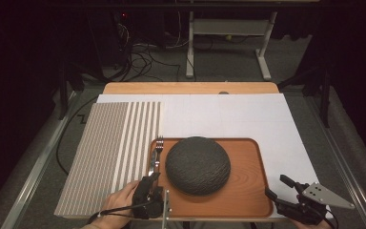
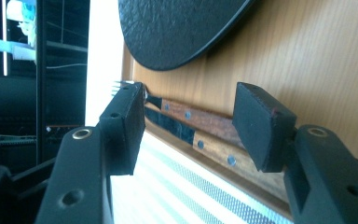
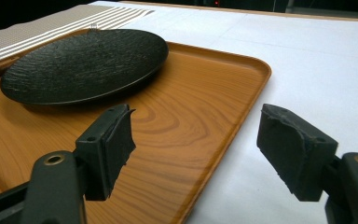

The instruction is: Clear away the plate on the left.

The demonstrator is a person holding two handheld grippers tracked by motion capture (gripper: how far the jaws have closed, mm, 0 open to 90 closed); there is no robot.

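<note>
Jaws of the left gripper stand apart at the near left corner of the wooden tray, straddling the riveted wooden handles of a fork and a knife without yet pinching them. Both lie side by side along the tray's left edge, between its rim and the dark textured plate. They look light, stiff and slim (steel ends likely slippery), so the wooden handle seems the surest place to grip, low and square across it. At the near right, the right gripper hovers just off the tray's corner, its jaws spread wide and empty. Left of the tray lies a striped placemat; beyond, white table covering runs to the far edge.
</note>
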